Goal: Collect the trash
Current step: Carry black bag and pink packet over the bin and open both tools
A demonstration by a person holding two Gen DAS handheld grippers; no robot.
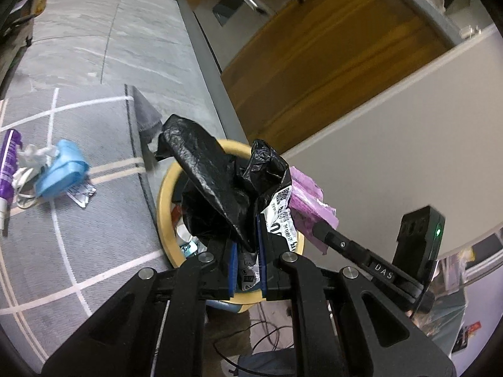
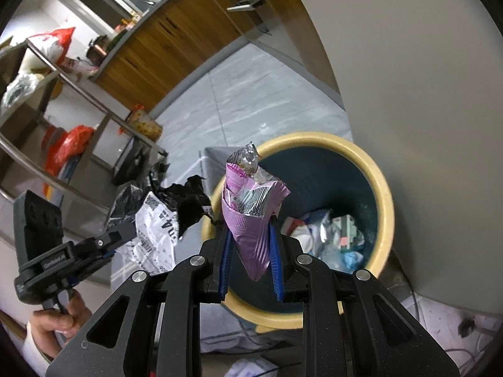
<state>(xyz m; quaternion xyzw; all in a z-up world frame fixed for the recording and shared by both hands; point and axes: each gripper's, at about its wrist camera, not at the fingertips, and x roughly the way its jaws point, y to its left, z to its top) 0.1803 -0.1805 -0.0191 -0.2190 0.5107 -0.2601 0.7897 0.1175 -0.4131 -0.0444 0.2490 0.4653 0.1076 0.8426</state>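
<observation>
A yellow-rimmed bin (image 2: 382, 188) with a dark teal inside stands on the floor by a white wall and holds crumpled wrappers (image 2: 327, 235). My left gripper (image 1: 248, 270) is shut on a black plastic bag with a white printed label (image 1: 217, 188), held over the bin rim (image 1: 163, 201). My right gripper (image 2: 251, 267) is shut on a pink snack wrapper (image 2: 251, 220), held over the near rim of the bin. The pink wrapper (image 1: 308, 201) and right gripper also show in the left wrist view. The left gripper with its bag (image 2: 163, 220) shows at left in the right wrist view.
On the grey rug (image 1: 78, 235) to the left lie a blue pack (image 1: 63, 169), white crumpled paper (image 1: 30, 160), a purple tube (image 1: 8, 169) and a small foil wrapper (image 1: 80, 194). Wooden cabinets (image 1: 314, 72) stand behind. A metal rack (image 2: 78, 125) stands left. Cables (image 1: 261, 339) lie near the bin.
</observation>
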